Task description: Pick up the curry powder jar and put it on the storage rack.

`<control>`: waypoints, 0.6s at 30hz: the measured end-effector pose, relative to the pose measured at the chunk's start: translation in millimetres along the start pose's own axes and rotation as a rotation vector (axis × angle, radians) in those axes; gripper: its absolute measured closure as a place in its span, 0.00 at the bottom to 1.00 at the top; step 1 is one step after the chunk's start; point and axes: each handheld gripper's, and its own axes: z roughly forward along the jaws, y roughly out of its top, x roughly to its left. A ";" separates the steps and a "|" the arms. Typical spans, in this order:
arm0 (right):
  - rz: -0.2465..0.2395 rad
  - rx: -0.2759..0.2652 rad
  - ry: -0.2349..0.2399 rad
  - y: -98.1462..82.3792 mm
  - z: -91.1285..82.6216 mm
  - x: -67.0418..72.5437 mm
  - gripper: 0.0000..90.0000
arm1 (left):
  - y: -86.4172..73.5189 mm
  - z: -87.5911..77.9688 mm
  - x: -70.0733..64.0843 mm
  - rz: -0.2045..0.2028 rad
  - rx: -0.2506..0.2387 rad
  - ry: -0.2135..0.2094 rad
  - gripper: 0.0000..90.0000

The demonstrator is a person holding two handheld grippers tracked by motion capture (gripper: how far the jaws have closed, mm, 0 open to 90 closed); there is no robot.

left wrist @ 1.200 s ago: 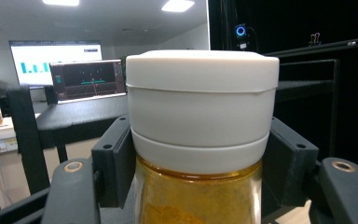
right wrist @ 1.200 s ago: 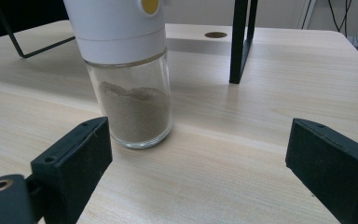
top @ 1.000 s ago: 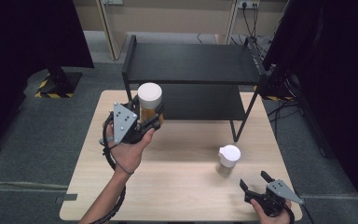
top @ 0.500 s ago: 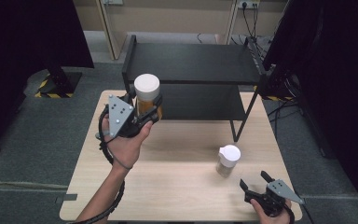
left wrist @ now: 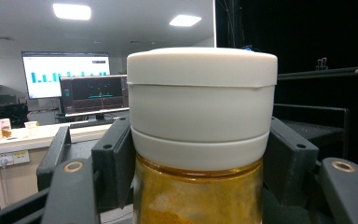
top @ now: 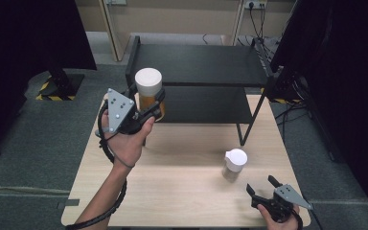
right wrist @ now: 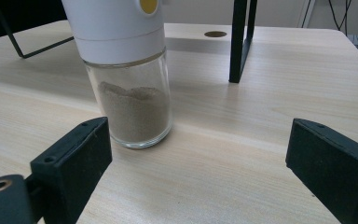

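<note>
Orange spice jar (top: 149,93) is clamped in the left gripper (top: 148,108), held up off the table (top: 182,191) beside the black shelf (top: 196,64). Grip's below the cap, so it could tip or clip the shelf edge. Right gripper (top: 263,184) sits released near the other jar (top: 234,164).

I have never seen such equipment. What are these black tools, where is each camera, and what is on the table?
A person holds a hand tool with two black jaws in each hand. The high view looks down from above. The other two cameras ride on the tools and look along their jaws.

The left gripper is shut on a jar with a white lid and orange contents, held up in front of a black shelf. The right gripper rests open near the edge of the table. A small shaker of pale powder stands just ahead of it.
</note>
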 end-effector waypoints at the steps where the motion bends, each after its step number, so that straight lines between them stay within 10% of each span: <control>1: 0.001 0.000 0.000 0.0 0.0 -0.1 0.08 | 1.6 0.7 0.5 0.000 -0.001 0.001 0.39; 18: 0.005 -0.001 0.000 -0.1 -0.1 -0.7 0.08 | 26.4 13.0 5.0 -0.015 -0.012 0.011 0.39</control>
